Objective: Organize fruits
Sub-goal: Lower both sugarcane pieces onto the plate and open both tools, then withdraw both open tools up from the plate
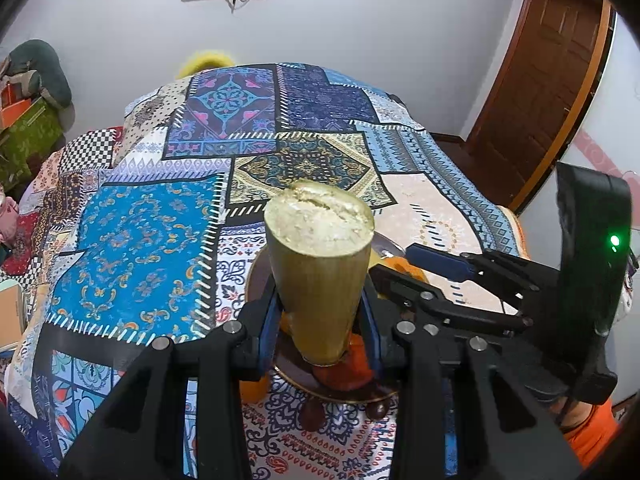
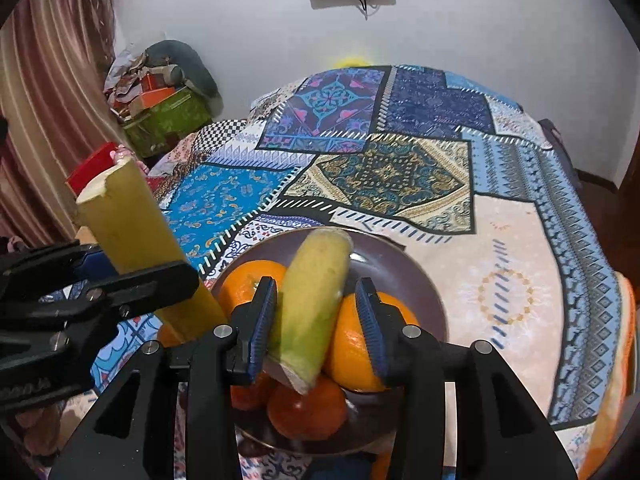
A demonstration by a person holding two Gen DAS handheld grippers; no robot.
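Observation:
My left gripper (image 1: 320, 320) is shut on a thick yellow-green sugarcane piece (image 1: 320, 252), which points up and away with its cut end toward the far side. The right wrist view shows this piece (image 2: 132, 224) at the left, above the plate's left edge. My right gripper (image 2: 316, 320) hangs over a dark brown plate (image 2: 400, 264) holding oranges (image 2: 360, 344). A second, paler sugarcane piece (image 2: 316, 292) lies tilted on the oranges between its fingers. The left pad (image 2: 264, 320) touches it; the right pad stands apart, with orange showing in the gap.
A patchwork cloth (image 2: 400, 176) covers the table. Two small dark fruits (image 1: 312, 416) lie on it beside the plate's near rim. A red object (image 2: 92, 168) and piled boxes (image 2: 160, 112) sit at the far left. A brown door (image 1: 540, 92) stands at the right.

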